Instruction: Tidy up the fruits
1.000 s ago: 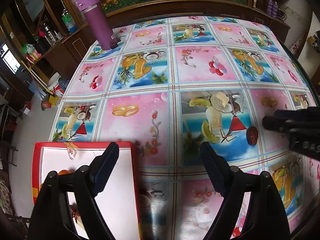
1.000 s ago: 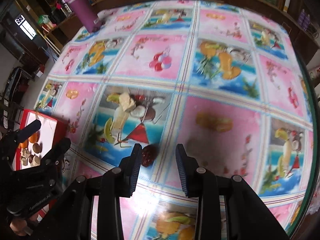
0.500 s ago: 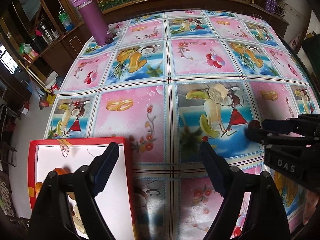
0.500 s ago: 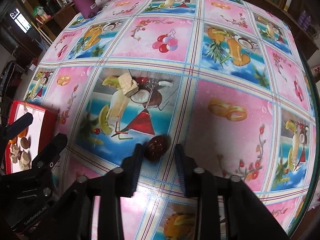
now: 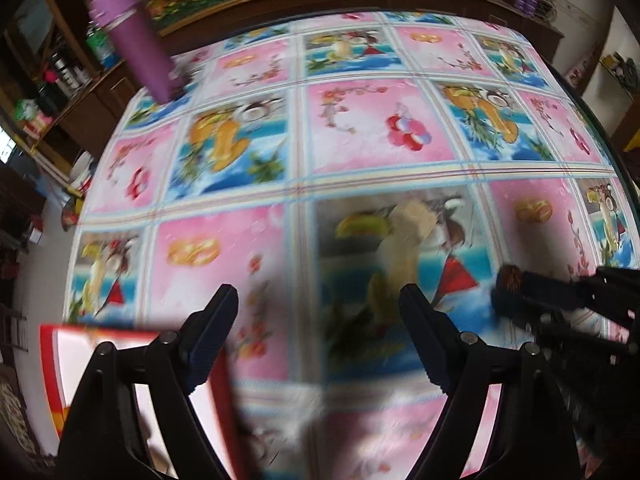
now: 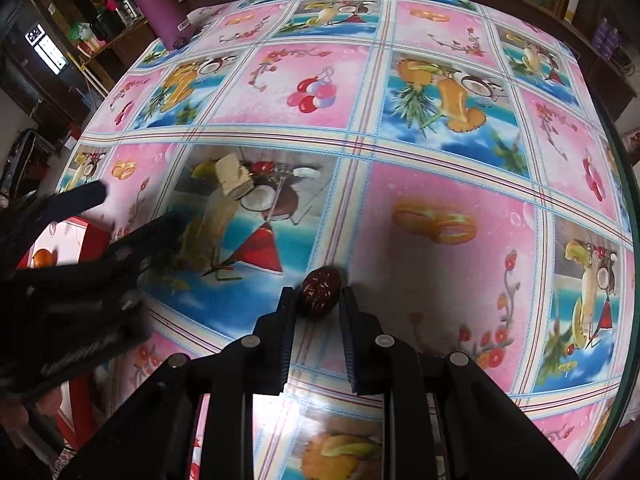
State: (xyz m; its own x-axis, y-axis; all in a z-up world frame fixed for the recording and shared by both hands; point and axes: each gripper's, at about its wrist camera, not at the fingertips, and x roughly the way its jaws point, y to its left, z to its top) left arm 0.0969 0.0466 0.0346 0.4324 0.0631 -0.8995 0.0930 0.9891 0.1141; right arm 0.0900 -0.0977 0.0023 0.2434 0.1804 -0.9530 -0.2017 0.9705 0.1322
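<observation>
Home: fruit-print tablecloth (image 6: 440, 128); cluttered shelves (image 6: 96, 32)

The tablecloth (image 6: 440, 184) is a grid of pink and sky-blue squares, printed with orange rings, red berries, pineapples and coconut drinks, ruled off by pale striped bands. Dark reddish-brown and wrinkled, the dried date (image 6: 320, 290) sits between black fingers (image 6: 286, 332) with dark ribbed pads. At the far corner stands a purple flask (image 6: 158, 10), and at the left a red-rimmed white tray (image 6: 94, 236) shows an orange fruit (image 6: 43, 258).
</observation>
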